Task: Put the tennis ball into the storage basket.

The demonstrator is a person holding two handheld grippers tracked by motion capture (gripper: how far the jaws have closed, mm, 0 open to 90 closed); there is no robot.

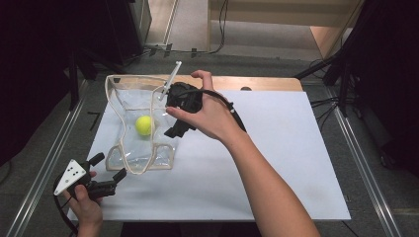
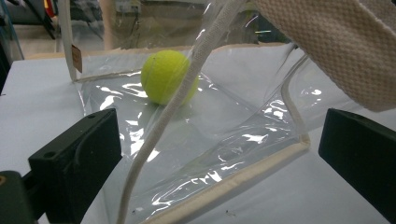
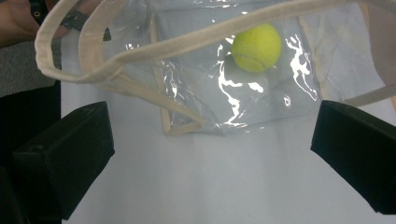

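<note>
A clear plastic tote bag [image 1: 129,97] with beige trim lies on the white table, and a yellow tennis ball [image 1: 144,125] sits inside it. My right gripper [image 1: 167,114] hovers open over the bag's right side, nothing between its jaws. In the right gripper view the ball [image 3: 257,47] shows through the bag [image 3: 196,84], beyond that gripper [image 3: 212,154]. My left gripper [image 1: 108,166] stands open at the bag's near left corner. In the left gripper view its jaws [image 2: 222,140] flank the bag's corner [image 2: 261,135], with the ball [image 2: 168,77] behind. A beige handle strap [image 2: 336,42] hangs close above.
The white sheet [image 1: 276,148] covers most of the table, with a strip of wood [image 1: 267,83] along the far edge. Metal rails run along both sides. Black stands and cables [image 1: 326,101] sit on the floor to the right and behind.
</note>
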